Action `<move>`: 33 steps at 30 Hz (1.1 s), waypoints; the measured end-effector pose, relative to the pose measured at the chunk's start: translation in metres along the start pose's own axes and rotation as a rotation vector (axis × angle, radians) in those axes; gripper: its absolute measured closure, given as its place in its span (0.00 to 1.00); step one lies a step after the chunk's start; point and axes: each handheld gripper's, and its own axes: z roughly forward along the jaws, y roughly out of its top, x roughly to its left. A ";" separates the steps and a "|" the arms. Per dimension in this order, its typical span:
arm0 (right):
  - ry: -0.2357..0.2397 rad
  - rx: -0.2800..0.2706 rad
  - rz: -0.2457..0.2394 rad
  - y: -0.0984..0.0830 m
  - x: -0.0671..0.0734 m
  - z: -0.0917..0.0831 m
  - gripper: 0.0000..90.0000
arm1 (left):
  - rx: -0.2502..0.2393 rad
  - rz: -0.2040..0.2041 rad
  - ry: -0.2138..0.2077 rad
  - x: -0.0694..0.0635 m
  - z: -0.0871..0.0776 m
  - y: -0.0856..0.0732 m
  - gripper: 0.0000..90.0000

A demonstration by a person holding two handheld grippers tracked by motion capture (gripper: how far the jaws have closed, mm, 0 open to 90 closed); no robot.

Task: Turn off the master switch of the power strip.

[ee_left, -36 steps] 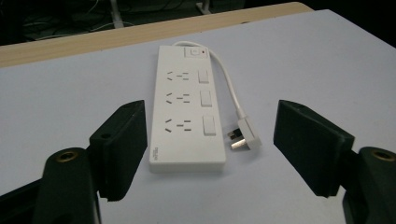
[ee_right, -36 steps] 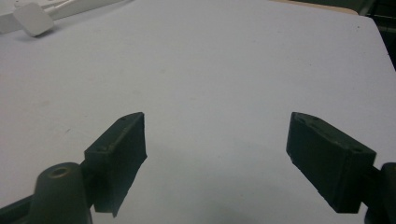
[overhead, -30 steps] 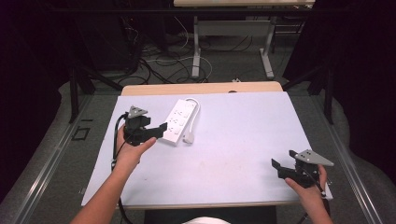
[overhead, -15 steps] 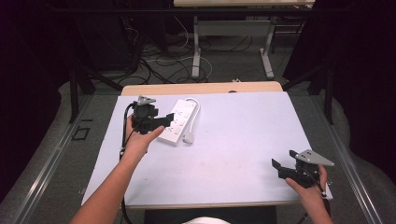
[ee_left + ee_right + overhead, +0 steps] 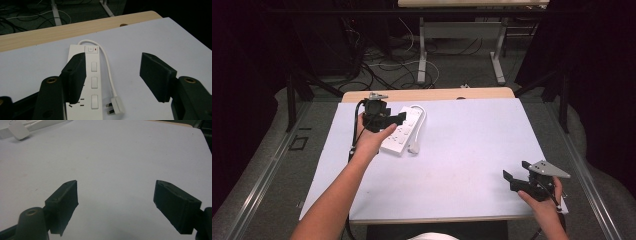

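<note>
A white power strip (image 5: 404,131) (image 5: 91,82) lies on the white table sheet (image 5: 462,145) at the back left, its cord looping round to a white plug (image 5: 414,148) (image 5: 117,106) beside it. My left gripper (image 5: 398,118) (image 5: 116,76) hovers open just above the strip, its jaws spread over the row of switches. At the front right corner my right gripper (image 5: 511,180) (image 5: 122,207) is held open over bare sheet, nothing between its jaws. The plug (image 5: 18,131) lies far off in the right gripper view's top left corner.
The sheet covers a wooden table whose bare back edge (image 5: 427,94) (image 5: 62,30) runs behind the strip. Beyond it, cables (image 5: 377,65) and table legs (image 5: 422,50) stand on a dark floor. Open sheet stretches between the two grippers.
My left gripper has moved away from me and to the right, from the table's left side to above the power strip. The right gripper has stayed in place.
</note>
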 end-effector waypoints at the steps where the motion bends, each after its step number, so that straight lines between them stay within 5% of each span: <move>1: 0.001 -0.020 0.006 -0.001 0.000 0.002 0.21 | -0.006 -0.001 0.000 0.000 0.001 0.002 0.42; 5: -0.011 -0.055 0.019 -0.001 0.001 0.004 0.21 | -0.005 -0.009 -0.009 -0.002 0.005 0.010 0.44; 33: -0.010 -0.019 0.008 0.000 -0.002 -0.001 0.21 | 0.048 -0.005 -0.009 -0.004 0.047 0.042 0.56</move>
